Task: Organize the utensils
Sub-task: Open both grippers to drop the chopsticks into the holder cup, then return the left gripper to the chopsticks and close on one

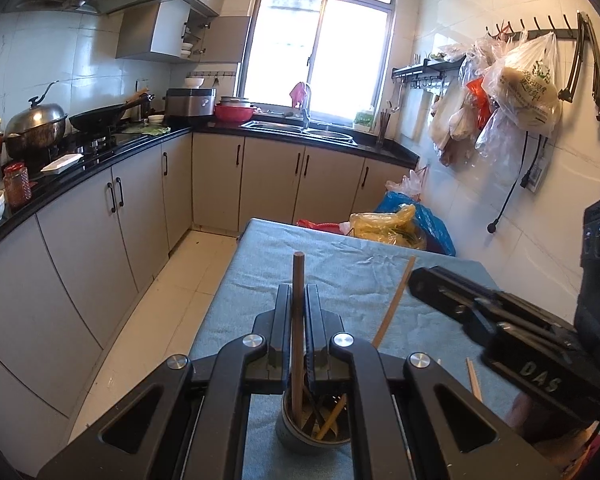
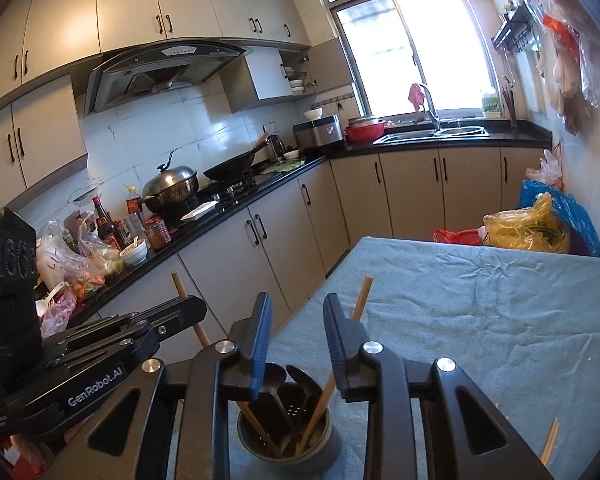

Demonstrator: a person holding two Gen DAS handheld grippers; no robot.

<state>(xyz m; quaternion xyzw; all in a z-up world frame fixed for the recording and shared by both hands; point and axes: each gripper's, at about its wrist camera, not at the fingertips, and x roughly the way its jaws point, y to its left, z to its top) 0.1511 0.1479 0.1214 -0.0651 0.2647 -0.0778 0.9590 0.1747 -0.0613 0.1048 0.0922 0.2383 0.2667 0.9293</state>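
Left wrist view showed the left gripper [image 1: 299, 300] clenched on a brown chopstick [image 1: 298, 320], held upright so its tip dropped into the holder [image 1: 300, 436] on the table [image 1: 340, 252], while the right gripper [image 2: 296, 312], apparently empty, hung released above.
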